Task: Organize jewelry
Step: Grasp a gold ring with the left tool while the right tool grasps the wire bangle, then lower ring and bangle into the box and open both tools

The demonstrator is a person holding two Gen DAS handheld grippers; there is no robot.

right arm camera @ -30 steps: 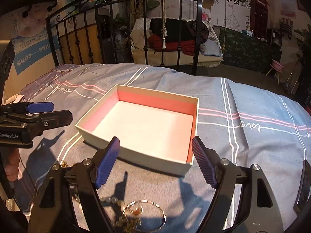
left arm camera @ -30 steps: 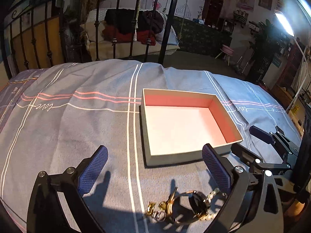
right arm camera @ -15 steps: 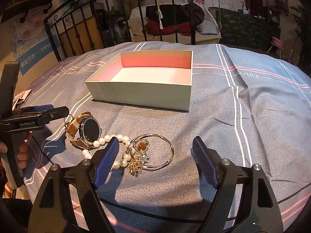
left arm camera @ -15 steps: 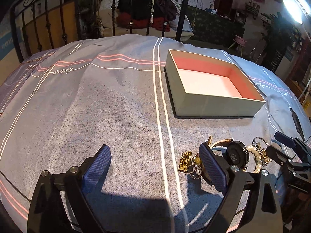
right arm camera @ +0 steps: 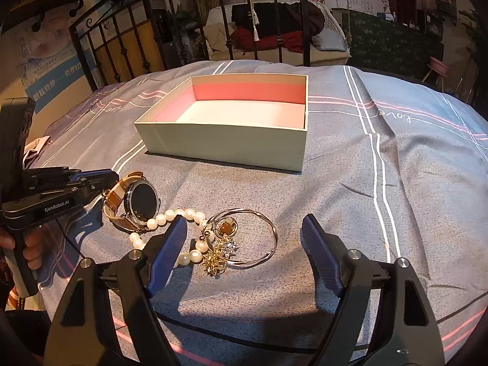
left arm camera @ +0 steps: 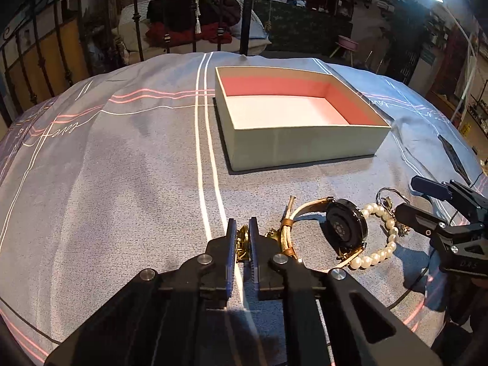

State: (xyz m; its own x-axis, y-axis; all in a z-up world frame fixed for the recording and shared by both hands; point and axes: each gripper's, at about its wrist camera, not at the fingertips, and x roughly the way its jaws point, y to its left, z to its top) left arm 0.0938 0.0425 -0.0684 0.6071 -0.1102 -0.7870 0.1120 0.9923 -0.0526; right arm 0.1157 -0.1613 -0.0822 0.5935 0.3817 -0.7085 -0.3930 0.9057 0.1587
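An open box (left arm camera: 305, 140) with pink inner walls sits on the bedspread; it also shows in the right wrist view (right arm camera: 225, 140). In front of it lie a watch with a tan strap (left arm camera: 344, 225) (right arm camera: 140, 201), a pearl bracelet (left arm camera: 381, 244) (right arm camera: 170, 216), a thin wire bangle (right arm camera: 259, 238) and small gold pieces (right arm camera: 218, 259). My left gripper (left arm camera: 242, 238) is shut on a small gold ornament (left arm camera: 243, 241) resting on the cloth left of the watch. My right gripper (right arm camera: 244, 250) is open, low over the bangle and gold pieces.
The grey bedspread (left arm camera: 122, 183) has white and pink stripes. A black iron bed frame (right arm camera: 189, 30) stands behind it, with a daybed heaped with clothes (right arm camera: 274, 30) beyond. A dark flat object (left arm camera: 451, 155) lies on the cloth right of the box.
My left gripper has closed from wide open onto the small gold ornament. Both grippers have come lower and closer to the jewelry. My right gripper has stayed open.
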